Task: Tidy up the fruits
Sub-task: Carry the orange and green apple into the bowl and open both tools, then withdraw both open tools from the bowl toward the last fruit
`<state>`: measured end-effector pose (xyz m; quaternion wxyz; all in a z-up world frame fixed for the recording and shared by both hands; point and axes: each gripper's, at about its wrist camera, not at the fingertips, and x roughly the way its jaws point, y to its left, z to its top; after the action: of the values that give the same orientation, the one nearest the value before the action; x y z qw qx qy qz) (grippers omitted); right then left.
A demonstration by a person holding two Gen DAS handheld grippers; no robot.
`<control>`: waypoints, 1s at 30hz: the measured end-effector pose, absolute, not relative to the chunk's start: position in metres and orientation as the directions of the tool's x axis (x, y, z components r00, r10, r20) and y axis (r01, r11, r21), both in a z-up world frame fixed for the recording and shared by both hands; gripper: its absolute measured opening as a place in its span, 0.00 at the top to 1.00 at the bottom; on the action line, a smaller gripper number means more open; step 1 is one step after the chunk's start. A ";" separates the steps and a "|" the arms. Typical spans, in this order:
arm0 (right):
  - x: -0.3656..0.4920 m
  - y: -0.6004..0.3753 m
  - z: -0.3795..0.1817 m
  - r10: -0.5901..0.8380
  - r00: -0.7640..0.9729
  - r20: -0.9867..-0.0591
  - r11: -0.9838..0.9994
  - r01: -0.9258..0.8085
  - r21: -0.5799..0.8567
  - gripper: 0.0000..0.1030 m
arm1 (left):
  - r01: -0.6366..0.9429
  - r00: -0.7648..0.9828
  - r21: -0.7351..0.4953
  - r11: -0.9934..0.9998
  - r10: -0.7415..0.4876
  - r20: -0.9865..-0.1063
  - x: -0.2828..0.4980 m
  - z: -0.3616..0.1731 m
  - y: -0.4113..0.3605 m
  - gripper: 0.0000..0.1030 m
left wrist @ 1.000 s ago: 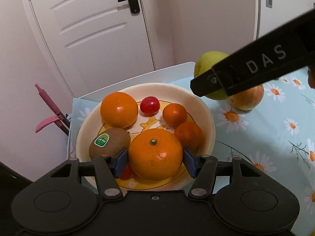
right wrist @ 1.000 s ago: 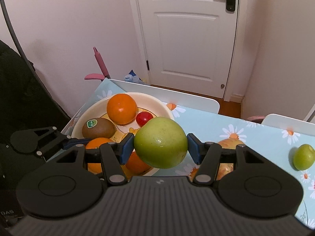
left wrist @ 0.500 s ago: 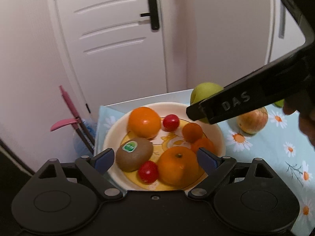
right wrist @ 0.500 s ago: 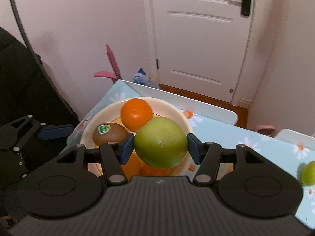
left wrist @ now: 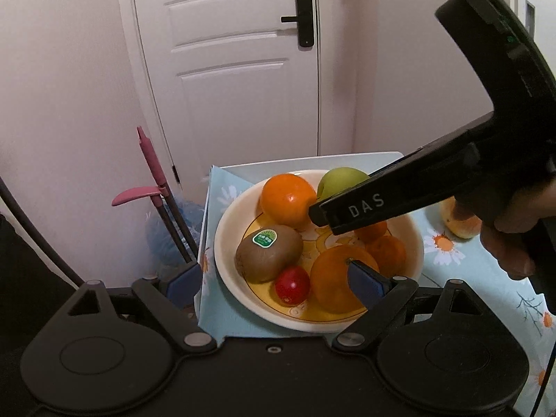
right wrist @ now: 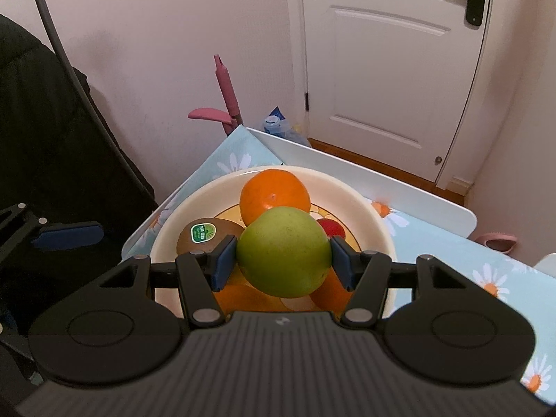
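Note:
A cream bowl (left wrist: 229, 222) (right wrist: 166, 229) on the daisy tablecloth holds a large orange (left wrist: 286, 199) (right wrist: 274, 194), a kiwi with a green sticker (left wrist: 269, 252) (right wrist: 205, 234), a red tomato (left wrist: 292, 285), a big orange (left wrist: 337, 278) and small tangerines (left wrist: 389, 253). My right gripper (right wrist: 283, 260) is shut on a green apple (right wrist: 283, 252) (left wrist: 338, 182) and holds it over the bowl's middle. My left gripper (left wrist: 278, 283) is open and empty, drawn back at the bowl's near edge.
A reddish apple (left wrist: 458, 222) lies on the cloth right of the bowl. The table's left edge (left wrist: 205, 229) is close to the bowl. A pink-handled tool (left wrist: 153, 170) leans by the wall. A white door (left wrist: 226, 59) stands behind.
My left gripper let go of the big orange in the bowl, opened wide and pulled back. My right gripper carried the green apple left, over the bowl.

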<state>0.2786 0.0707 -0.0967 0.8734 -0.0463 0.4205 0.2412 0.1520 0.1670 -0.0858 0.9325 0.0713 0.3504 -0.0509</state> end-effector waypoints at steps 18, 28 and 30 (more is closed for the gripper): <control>0.261 0.051 -0.065 0.350 0.601 -0.719 0.909 -0.403 0.105 0.00 | 0.155 0.751 0.087 0.984 -0.060 -0.658 0.153 -0.080 0.164 0.09; 0.238 0.021 -0.041 0.347 0.630 -0.695 0.919 -0.378 0.115 0.00 | 0.151 0.780 0.101 0.983 -0.056 -0.623 0.148 -0.062 0.153 0.09; 0.233 0.010 -0.036 0.350 0.637 -0.687 0.919 -0.376 0.119 0.00 | 0.142 0.786 0.108 0.984 -0.045 -0.617 0.145 -0.058 0.148 0.09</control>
<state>0.2331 0.0097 -0.0355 0.9045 -0.0176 0.3757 0.2008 0.1448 0.1479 -0.0581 0.9419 0.0744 0.3237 -0.0496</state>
